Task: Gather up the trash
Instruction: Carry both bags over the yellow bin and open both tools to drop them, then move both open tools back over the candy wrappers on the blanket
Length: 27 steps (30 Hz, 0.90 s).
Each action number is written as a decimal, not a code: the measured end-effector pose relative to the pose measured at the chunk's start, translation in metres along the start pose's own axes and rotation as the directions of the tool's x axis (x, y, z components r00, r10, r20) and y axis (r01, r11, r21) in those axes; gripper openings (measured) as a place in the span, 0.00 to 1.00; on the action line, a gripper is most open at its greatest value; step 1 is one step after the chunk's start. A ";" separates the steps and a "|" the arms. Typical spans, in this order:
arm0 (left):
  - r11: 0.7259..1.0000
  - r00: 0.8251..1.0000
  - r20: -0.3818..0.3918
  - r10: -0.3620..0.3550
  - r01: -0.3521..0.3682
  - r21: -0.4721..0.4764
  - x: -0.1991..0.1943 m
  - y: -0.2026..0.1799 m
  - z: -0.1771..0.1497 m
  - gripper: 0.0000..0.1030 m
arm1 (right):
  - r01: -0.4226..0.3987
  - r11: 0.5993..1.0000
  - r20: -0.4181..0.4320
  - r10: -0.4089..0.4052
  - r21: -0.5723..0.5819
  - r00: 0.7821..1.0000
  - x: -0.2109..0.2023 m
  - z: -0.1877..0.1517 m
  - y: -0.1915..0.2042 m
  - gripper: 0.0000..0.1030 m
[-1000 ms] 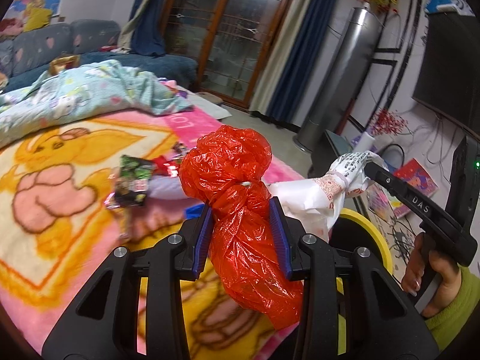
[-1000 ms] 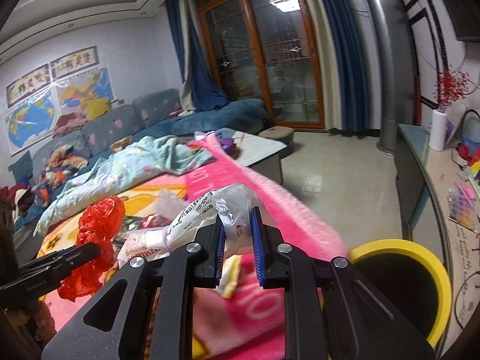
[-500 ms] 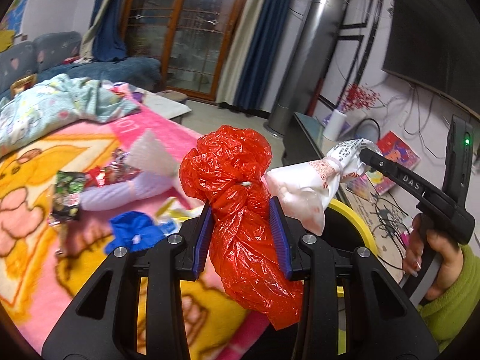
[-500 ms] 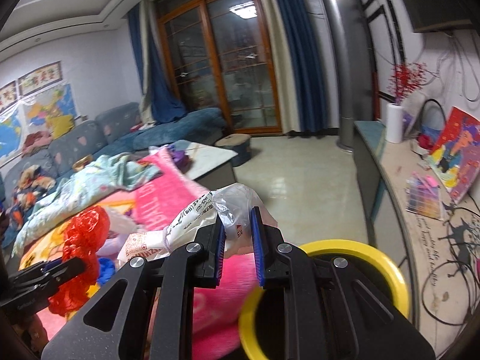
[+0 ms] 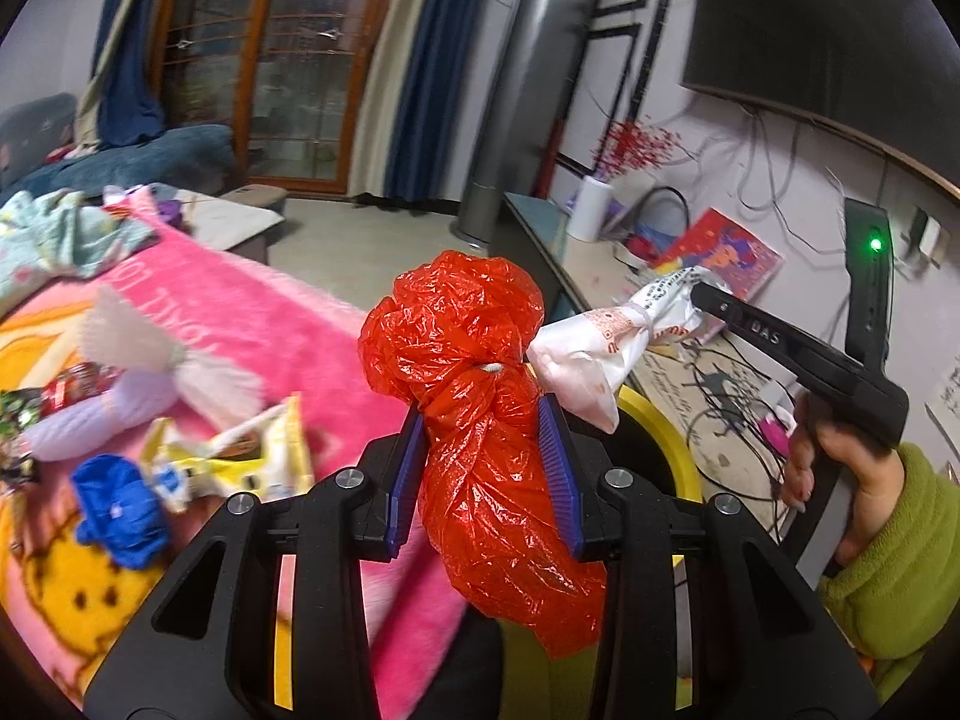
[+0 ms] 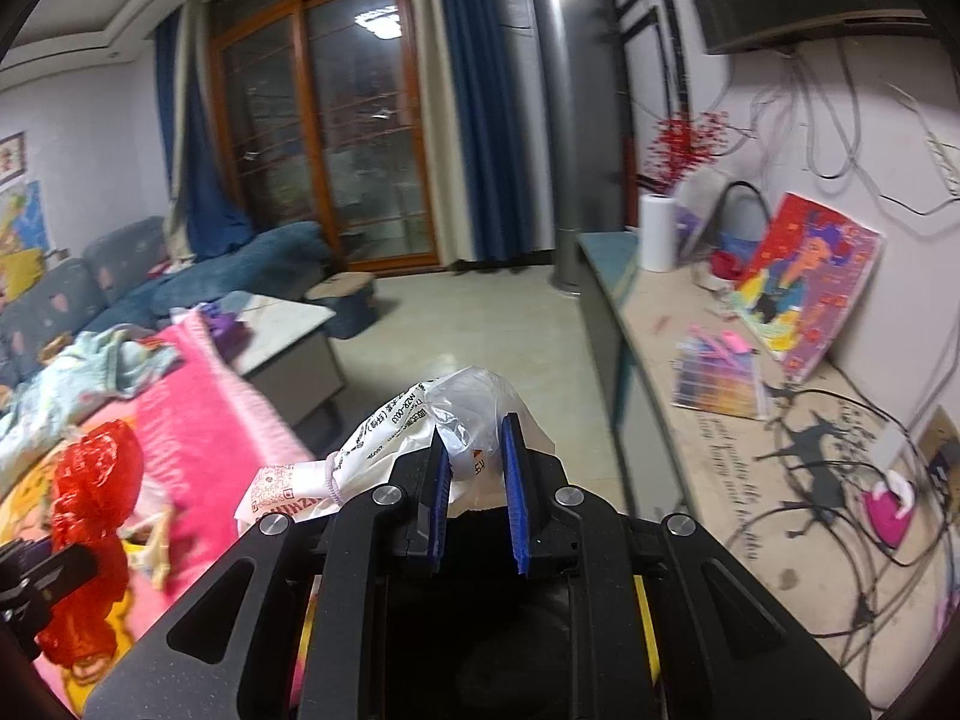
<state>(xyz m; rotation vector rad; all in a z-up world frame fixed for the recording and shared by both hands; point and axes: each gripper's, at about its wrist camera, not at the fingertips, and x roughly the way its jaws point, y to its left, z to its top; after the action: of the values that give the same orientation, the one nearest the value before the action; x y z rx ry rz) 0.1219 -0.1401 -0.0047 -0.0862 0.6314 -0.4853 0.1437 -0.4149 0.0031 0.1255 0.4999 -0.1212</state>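
Right wrist view is now hanging over the yellow bin (image 6: 645, 618), both hand-held grippers clamping bags, red (image 5: 480, 420) and white (image 6: 420, 444), awaiting release

The yellow-rimmed bin (image 5: 666, 426) is mostly hidden behind the left gripper (image 5: 485, 468) and the red bag (image 5: 480, 420) it clamps; only an arc of rim shows. In the right wrist view the bin's rim (image 6: 647, 630) shows only as slivers beside the right gripper (image 6: 477, 498). The litter (image 5: 198, 456) on the pink blanket (image 5: 282, 324) is smeared by blur, and the print on the white bag (image 6: 384, 450) is too small to read.
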 end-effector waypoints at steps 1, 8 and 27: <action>1.000 1.000 -0.005 -0.011 0.011 0.012 0.005 -0.005 0.000 0.29 | 0.015 1.000 -0.003 -0.015 0.005 1.000 0.000 0.000 -0.005 0.15; 0.996 0.996 -0.060 -0.069 0.072 0.046 0.033 -0.030 -0.008 0.29 | 0.094 0.995 -0.050 -0.093 0.018 0.994 0.011 -0.013 -0.037 0.16; 0.992 0.988 -0.098 -0.123 0.125 0.020 0.066 -0.030 -0.012 0.81 | 0.014 0.997 -0.127 -0.005 0.070 0.992 0.026 -0.024 -0.041 0.47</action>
<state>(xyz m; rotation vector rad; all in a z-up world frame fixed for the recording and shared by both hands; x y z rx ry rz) 0.1490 -0.1959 -0.0440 -0.0776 0.7171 -0.6208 0.1489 -0.4540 -0.0340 0.2009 0.6230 -0.1411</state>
